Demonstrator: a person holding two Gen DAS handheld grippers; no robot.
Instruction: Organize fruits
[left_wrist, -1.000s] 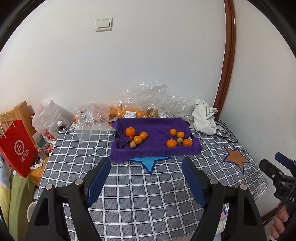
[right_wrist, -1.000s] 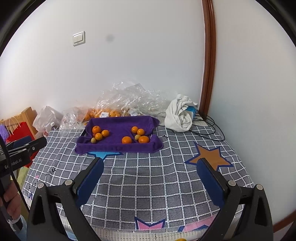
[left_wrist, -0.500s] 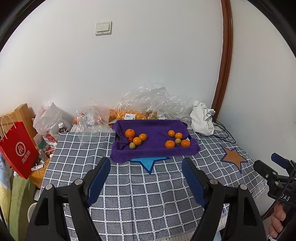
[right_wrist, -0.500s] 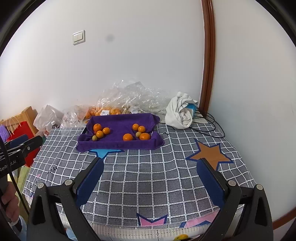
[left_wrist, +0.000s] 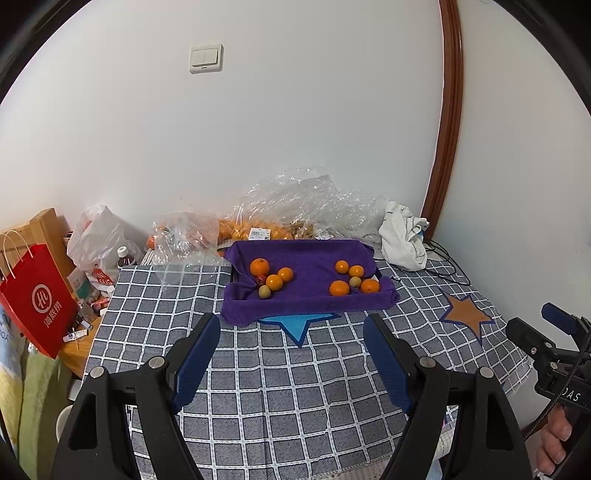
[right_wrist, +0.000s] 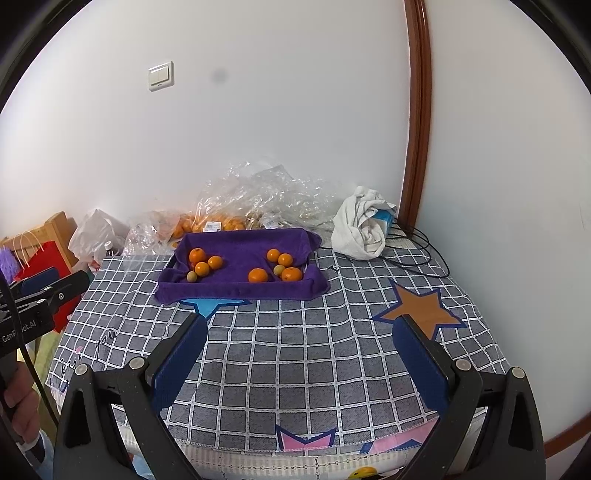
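— Where are the fruits?
— In the purple tray, far back by the wall.
— And the claws?
— Left claw and right claw are both wide open, holding nothing, over the checked cloth near its front edge.

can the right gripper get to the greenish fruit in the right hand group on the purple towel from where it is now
Probably yes. The right gripper is open and empty, with only bare checked cloth between it and the purple towel. The greenish fruit sits tight among oranges, so closing on it alone may be fiddly.
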